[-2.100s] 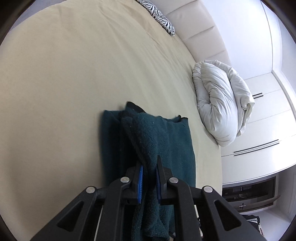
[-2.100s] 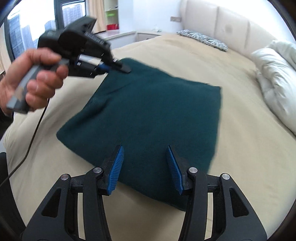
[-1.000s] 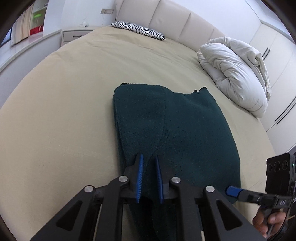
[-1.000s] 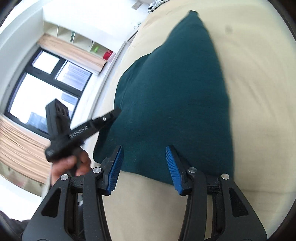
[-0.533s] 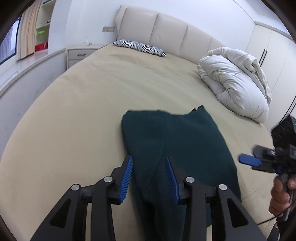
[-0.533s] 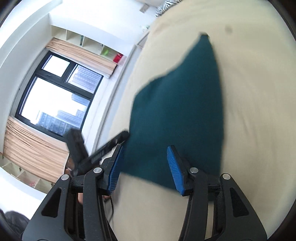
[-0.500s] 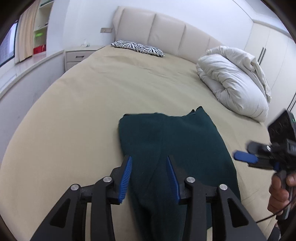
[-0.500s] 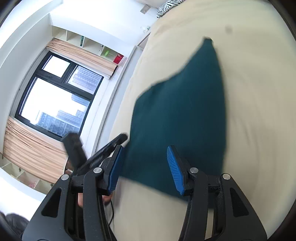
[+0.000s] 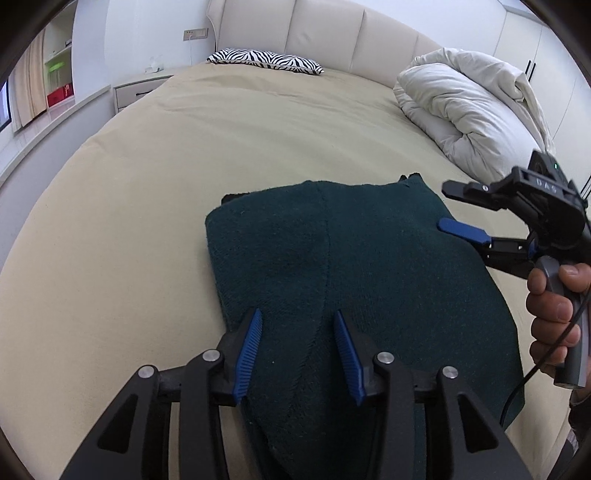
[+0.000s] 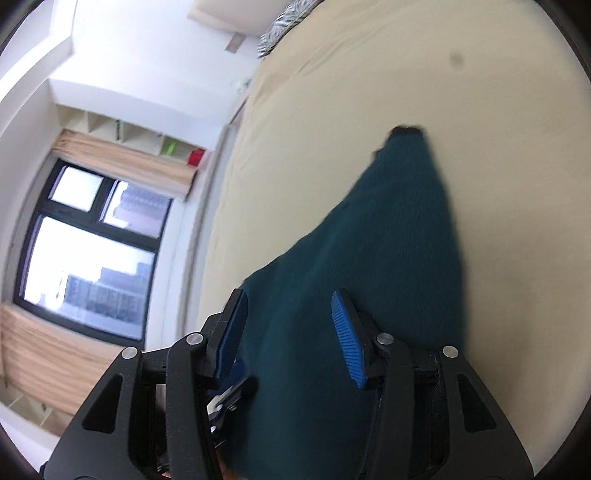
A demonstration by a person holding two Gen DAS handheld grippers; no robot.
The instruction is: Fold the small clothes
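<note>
A dark green garment lies folded flat on the beige bed. My left gripper hovers at its near edge; its jaws are opening, and the cloth lies below and between the blue pads without being pressed. A hand holds my right gripper over the garment's right edge, open and empty. In the right wrist view the right gripper stands open above the garment, with part of the other gripper showing behind its left finger.
A bunched white duvet lies at the bed's far right. A zebra-print pillow rests by the padded headboard. A nightstand stands at the far left, and a window lies beyond the bed's edge.
My left gripper has let go of the garment fold, opened and drawn back. The right gripper has swung in over the garment's right edge and rolled.
</note>
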